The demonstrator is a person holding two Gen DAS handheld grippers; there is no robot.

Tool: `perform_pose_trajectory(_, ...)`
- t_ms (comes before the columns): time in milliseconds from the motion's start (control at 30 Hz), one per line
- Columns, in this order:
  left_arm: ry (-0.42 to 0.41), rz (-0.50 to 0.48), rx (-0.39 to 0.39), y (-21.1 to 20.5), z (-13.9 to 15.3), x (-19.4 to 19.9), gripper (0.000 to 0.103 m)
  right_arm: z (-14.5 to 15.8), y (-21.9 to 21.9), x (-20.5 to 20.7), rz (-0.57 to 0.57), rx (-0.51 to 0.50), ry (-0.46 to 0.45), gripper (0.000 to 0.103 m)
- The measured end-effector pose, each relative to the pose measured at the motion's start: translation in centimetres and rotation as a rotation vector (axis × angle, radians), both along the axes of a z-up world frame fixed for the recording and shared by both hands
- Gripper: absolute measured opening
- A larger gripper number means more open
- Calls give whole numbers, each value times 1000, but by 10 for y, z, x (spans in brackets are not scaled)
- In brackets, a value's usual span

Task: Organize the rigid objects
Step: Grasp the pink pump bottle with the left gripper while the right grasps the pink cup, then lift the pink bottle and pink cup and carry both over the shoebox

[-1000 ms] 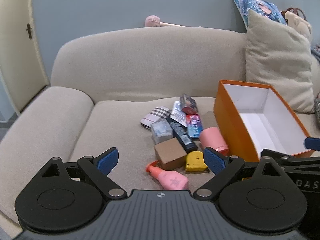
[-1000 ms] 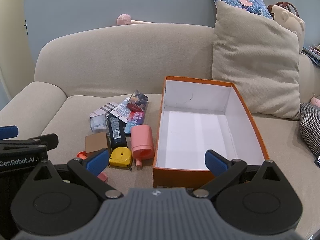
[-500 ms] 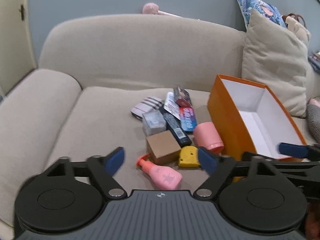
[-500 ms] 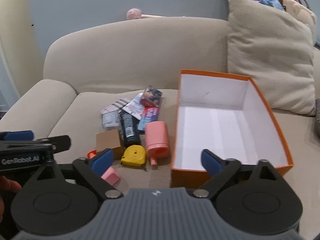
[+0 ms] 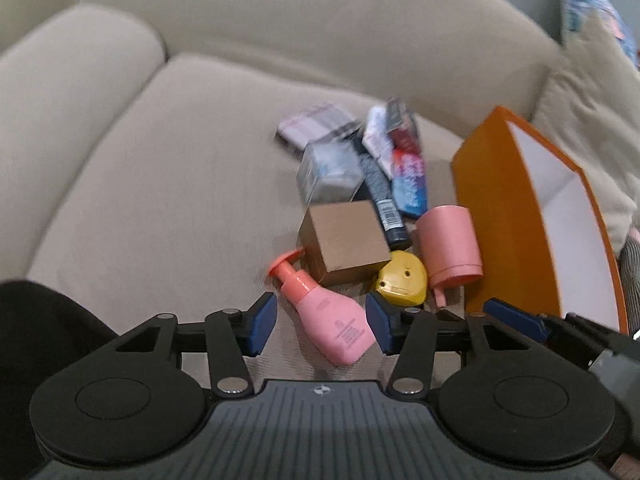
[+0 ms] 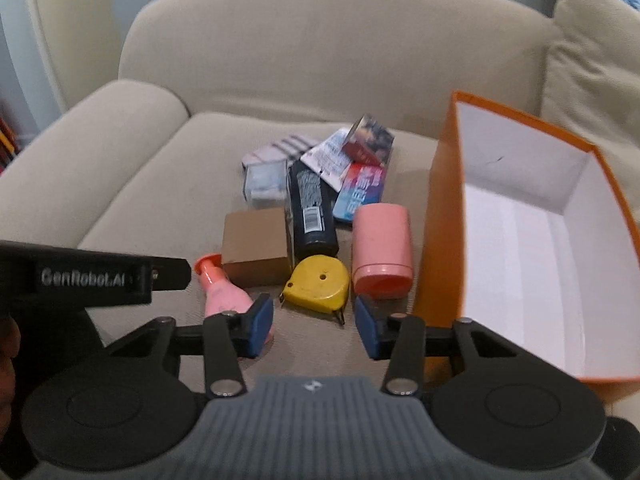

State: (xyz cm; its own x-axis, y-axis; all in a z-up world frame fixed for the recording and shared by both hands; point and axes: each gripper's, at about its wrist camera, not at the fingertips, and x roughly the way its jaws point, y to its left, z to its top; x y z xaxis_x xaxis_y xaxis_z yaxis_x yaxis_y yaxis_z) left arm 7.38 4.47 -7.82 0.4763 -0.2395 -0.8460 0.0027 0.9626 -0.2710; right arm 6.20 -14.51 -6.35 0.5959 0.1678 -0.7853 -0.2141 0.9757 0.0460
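Left wrist view: your left gripper (image 5: 322,325) is half-narrowed and its jaws are closing; the pink pump bottle (image 5: 326,312) lies between the blue pads, which don't yet seem to press it.
Right wrist view: your right gripper (image 6: 314,326) is likewise half-narrowed and closing, with only bare seat fabric between the pads; the yellow tape measure (image 6: 317,284) sits just beyond the tips.
Pile: brown cardboard box (image 5: 346,242), black tube (image 6: 312,210), pink cylinder (image 6: 382,250) and blurred packets crowd together on the sofa (image 6: 132,184) seat.
Orange box (image 6: 440,216): it stands open just right of the pile, white inside.
Only the right view shows: the box's floor, with nothing in it, and your left tool's black side crossing in from the left over the pump bottle's neck.
Only the left view shows: the pump bottle's whole length, cap touching the cardboard box, and a blue finger of your right tool at the orange box's (image 5: 504,216) near corner.
Cushion (image 6: 592,60): it leans behind the orange box.
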Motion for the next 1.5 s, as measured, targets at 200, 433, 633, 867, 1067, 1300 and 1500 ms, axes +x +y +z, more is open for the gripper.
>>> perform_pose_trajectory(200,120,92,-44,3,-29,27,60,-19,12,22,-8,-126,-3,47)
perform_pose_trajectory(433,197,120,-61,0,-41,48,60,-25,24,50,-3,-310,-25,47)
perform_pose_trajectory(633,250,124,-49,-3,-53,57,56,-39,36,69,42,-455,19,48)
perform_pose_trajectory(867,255,98,-30,-6,-58,61,48,-52,40,88,54,-498,84,55)
perform_pose_trajectory(1067,225,73,-3,-3,-55,59,38,-63,48,93,69,-578,98,62)
perform_pose_trajectory(1300,167,53,-21,11,-44,53,29,-82,52,89,125,-718,84,64)
perform_pose_trajectory(1500,99,3,-14,10,-29,39,28,-50,47,80,125,-584,57,63)
